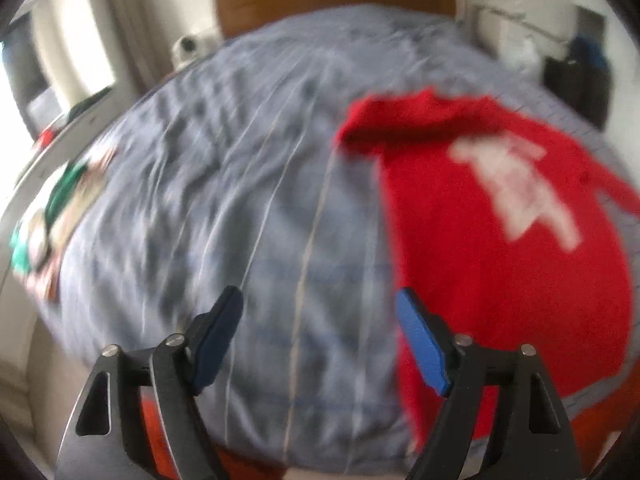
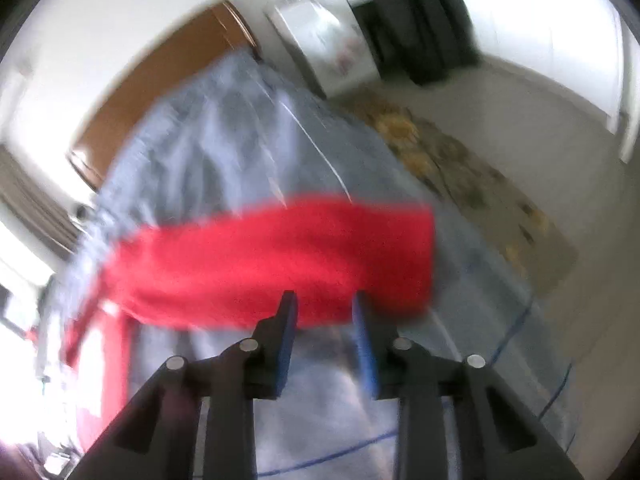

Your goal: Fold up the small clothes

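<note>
On the blue-grey checked bedspread [image 1: 248,200] lies the red shirt [image 1: 500,240], spread flat with its white print up. Just left of its edge, the left gripper [image 1: 320,300] gapes wide, holding nothing. Over its near hem, the right gripper [image 2: 326,300] stands slightly parted, nothing visibly pinched between its pads.

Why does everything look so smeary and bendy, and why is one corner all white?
Left wrist view: motion blur smears the red shirt and its white print; the fisheye lens bulges the blue bedspread. Right wrist view: blur streaks the shirt, and bright glare washes out the lower left corner.
</note>
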Available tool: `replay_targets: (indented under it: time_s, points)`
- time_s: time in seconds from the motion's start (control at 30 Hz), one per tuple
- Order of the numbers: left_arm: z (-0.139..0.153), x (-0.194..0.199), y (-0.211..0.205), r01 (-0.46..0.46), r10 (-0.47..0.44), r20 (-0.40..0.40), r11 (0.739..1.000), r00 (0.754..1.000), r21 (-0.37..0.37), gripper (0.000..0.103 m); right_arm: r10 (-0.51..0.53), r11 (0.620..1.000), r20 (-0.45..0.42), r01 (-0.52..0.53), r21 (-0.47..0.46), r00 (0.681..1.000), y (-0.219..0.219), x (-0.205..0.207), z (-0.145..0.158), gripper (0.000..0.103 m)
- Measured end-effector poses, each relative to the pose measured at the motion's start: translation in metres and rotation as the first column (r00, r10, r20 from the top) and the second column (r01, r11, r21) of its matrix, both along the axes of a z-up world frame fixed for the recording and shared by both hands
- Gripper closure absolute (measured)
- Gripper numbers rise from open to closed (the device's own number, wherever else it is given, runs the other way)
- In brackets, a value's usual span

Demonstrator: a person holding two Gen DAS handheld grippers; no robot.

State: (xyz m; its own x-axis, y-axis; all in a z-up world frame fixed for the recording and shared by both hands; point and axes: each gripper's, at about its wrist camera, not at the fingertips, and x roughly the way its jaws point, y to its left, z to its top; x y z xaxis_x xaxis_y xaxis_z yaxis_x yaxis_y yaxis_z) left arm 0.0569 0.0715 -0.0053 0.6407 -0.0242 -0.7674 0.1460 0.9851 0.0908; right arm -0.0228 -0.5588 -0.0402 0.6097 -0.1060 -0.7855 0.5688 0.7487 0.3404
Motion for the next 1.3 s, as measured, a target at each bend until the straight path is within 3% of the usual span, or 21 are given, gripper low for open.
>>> replay_targets:
  time_s: [0.1, 0.2, 0.3, 0.47, 0.53, 0.57, 0.6, 0.63, 0.7, 0.77, 0.83, 0.87, 0.9, 0.93, 0.97, 1.07, 1.13, 1.17, 1.3]
  points:
    - [0.034, 0.034, -0.021, 0.095, -0.093, 0.046, 0.995, 0.995, -0.028, 0.011, -0.022, 0.994, 0.025, 0.025, -0.105, 0.999, 0.017, -0.009, 0.013, 0.079]
    - [0.042, 0.089, -0.06, 0.246, -0.245, 0.009, 0.968, 0.969, -0.06, 0.01, 0.027, 0.99, 0.093, -0.013, -0.142, 0.995, 0.048, -0.025, 0.028, 0.074]
    - [0.03, 0.15, -0.093, 0.287, -0.293, -0.056, 0.954, 0.955, -0.092, 0.01, 0.075, 0.989, 0.157, -0.054, -0.134, 0.985, 0.083, -0.043, 0.031, 0.064]
    - [-0.011, 0.235, -0.136, 0.289, -0.298, -0.164, 0.954, 0.94, -0.08, 0.011, 0.117, 0.986, 0.157, -0.095, -0.14, 0.981, 0.143, -0.062, 0.011, 0.063]
    - [-0.036, 0.25, -0.145, 0.309, -0.334, -0.257, 0.942, 0.907, -0.132, 0.018, 0.133, 0.981, 0.165, -0.106, -0.164, 0.977, 0.158, -0.065, 0.014, 0.063]
    - [-0.044, 0.249, -0.147, 0.343, -0.387, -0.303, 0.92, 0.871, -0.188, 0.027, 0.14, 0.976, 0.173, -0.106, -0.188, 0.975, 0.161, -0.066, 0.018, 0.063]
    - [-0.048, 0.244, -0.152, 0.399, -0.462, -0.337, 0.884, 0.821, -0.242, 0.029, 0.145, 0.971, 0.174, -0.105, -0.216, 0.974, 0.164, -0.065, 0.022, 0.059]
    - [-0.049, 0.229, -0.157, 0.481, -0.55, -0.349, 0.835, 0.759, -0.269, 0.029, 0.148, 0.968, 0.169, -0.108, -0.226, 0.974, 0.166, -0.066, 0.022, 0.056]
    - [-0.043, 0.185, -0.161, 0.64, -0.682, -0.343, 0.729, 0.646, -0.244, 0.029, 0.151, 0.968, 0.154, -0.114, -0.224, 0.977, 0.166, -0.066, 0.02, 0.056]
    - [-0.036, 0.133, -0.157, 0.753, -0.794, -0.369, 0.592, 0.484, -0.286, 0.029, 0.137, 0.972, 0.15, -0.104, -0.21, 0.979, 0.162, -0.063, 0.016, 0.055]
    - [-0.027, 0.095, -0.151, 0.818, -0.834, -0.364, 0.517, 0.415, -0.253, 0.029, 0.112, 0.977, 0.154, -0.081, -0.195, 0.982, 0.16, -0.062, 0.013, 0.055]
    - [-0.023, 0.084, -0.148, 0.835, -0.841, -0.358, 0.501, 0.406, -0.229, 0.029, 0.101, 0.98, 0.157, -0.071, -0.184, 0.983, 0.157, -0.064, 0.011, 0.055]
    - [-0.018, 0.079, -0.145, 0.842, -0.84, -0.345, 0.501, 0.418, -0.201, 0.029, 0.094, 0.982, 0.158, -0.066, -0.175, 0.983, 0.156, -0.066, 0.01, 0.055]
    - [-0.014, 0.079, -0.143, 0.838, -0.832, -0.319, 0.52, 0.454, -0.163, 0.027, 0.088, 0.985, 0.159, -0.062, -0.162, 0.983, 0.154, -0.066, 0.008, 0.055]
    - [-0.009, 0.088, -0.141, 0.82, -0.814, -0.29, 0.556, 0.503, -0.139, 0.023, 0.085, 0.986, 0.161, -0.06, -0.155, 0.983, 0.153, -0.068, 0.008, 0.055]
    - [-0.001, 0.146, -0.14, 0.658, -0.675, -0.221, 0.737, 0.704, -0.155, 0.016, 0.086, 0.986, 0.16, -0.061, -0.156, 0.983, 0.153, -0.068, 0.008, 0.055]
    - [-0.003, 0.193, -0.142, 0.526, -0.567, -0.216, 0.822, 0.795, -0.219, 0.016, 0.09, 0.985, 0.155, -0.064, -0.16, 0.984, 0.153, -0.067, 0.007, 0.055]
    - [-0.008, 0.208, -0.146, 0.486, -0.539, -0.228, 0.837, 0.811, -0.25, 0.016, 0.092, 0.984, 0.154, -0.067, -0.163, 0.984, 0.154, -0.067, 0.007, 0.055]
    - [-0.04, 0.243, -0.167, 0.41, -0.494, -0.32, 0.863, 0.808, -0.297, 0.019, 0.102, 0.981, 0.144, -0.075, -0.181, 0.984, 0.158, -0.068, 0.009, 0.055]
